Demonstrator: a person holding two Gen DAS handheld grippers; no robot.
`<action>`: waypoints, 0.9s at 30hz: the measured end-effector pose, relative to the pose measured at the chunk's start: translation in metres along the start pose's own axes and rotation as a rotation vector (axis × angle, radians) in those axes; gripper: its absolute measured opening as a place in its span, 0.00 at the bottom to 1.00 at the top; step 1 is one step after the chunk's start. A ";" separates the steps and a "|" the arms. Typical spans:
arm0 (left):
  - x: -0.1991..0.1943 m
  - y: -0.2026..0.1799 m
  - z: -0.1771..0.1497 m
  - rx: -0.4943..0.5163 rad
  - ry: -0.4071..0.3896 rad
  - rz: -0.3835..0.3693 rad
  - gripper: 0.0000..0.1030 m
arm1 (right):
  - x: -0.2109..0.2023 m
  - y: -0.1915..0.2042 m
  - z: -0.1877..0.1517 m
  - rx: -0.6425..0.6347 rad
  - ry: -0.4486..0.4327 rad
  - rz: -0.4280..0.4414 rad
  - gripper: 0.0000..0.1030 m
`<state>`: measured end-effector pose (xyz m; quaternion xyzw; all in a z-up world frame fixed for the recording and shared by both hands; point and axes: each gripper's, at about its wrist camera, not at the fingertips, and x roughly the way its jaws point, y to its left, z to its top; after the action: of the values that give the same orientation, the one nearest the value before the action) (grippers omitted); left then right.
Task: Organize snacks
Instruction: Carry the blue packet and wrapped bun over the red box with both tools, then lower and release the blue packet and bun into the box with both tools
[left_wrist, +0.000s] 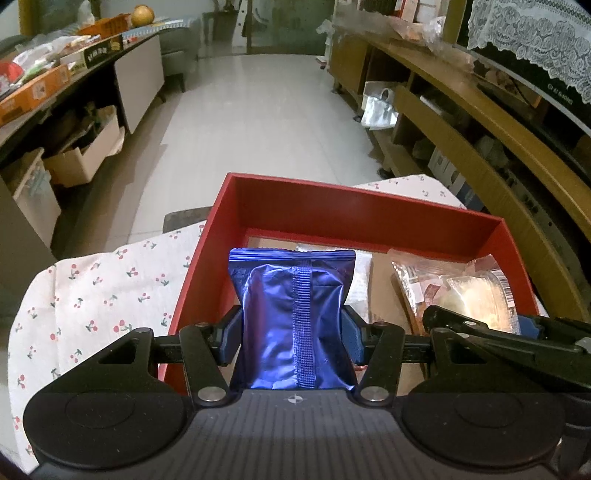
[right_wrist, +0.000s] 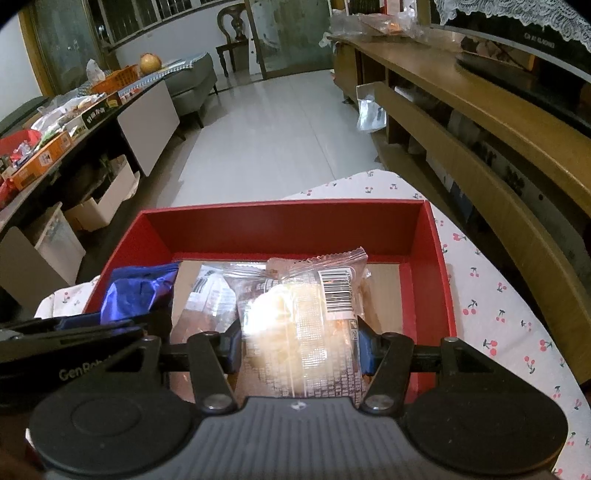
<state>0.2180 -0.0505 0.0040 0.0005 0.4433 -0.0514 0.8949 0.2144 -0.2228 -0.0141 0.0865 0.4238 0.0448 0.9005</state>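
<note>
A red box (left_wrist: 343, 218) (right_wrist: 280, 225) sits on a cherry-print cloth (left_wrist: 99, 280) (right_wrist: 495, 302). My left gripper (left_wrist: 291, 334) is shut on a shiny blue snack packet (left_wrist: 295, 317), held over the box's left part. The same blue packet (right_wrist: 136, 291) shows at the left of the right wrist view. My right gripper (right_wrist: 300, 349) is shut on a clear-wrapped pale pastry packet (right_wrist: 306, 321) with a barcode, held over the box's middle. That pastry packet (left_wrist: 476, 295) appears at the right in the left wrist view. Other clear snack packets (right_wrist: 208, 295) lie on the box floor.
A wooden TV cabinet (left_wrist: 461, 122) (right_wrist: 480, 122) runs along the right. A cluttered counter (left_wrist: 55, 85) (right_wrist: 66, 125) with cartons beneath runs along the left. White tiled floor (left_wrist: 266, 110) lies beyond the box.
</note>
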 end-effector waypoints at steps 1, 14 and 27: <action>0.001 0.000 0.000 0.000 0.003 0.002 0.60 | 0.002 0.000 0.000 -0.001 0.004 0.001 0.65; 0.010 -0.001 -0.007 0.012 0.037 -0.003 0.61 | 0.015 -0.001 -0.005 -0.028 0.035 -0.023 0.66; 0.001 0.006 -0.003 -0.005 0.013 -0.001 0.72 | 0.006 0.000 -0.001 -0.035 0.006 -0.009 0.70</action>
<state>0.2164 -0.0448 0.0013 -0.0017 0.4495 -0.0507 0.8919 0.2173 -0.2223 -0.0191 0.0688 0.4261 0.0484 0.9008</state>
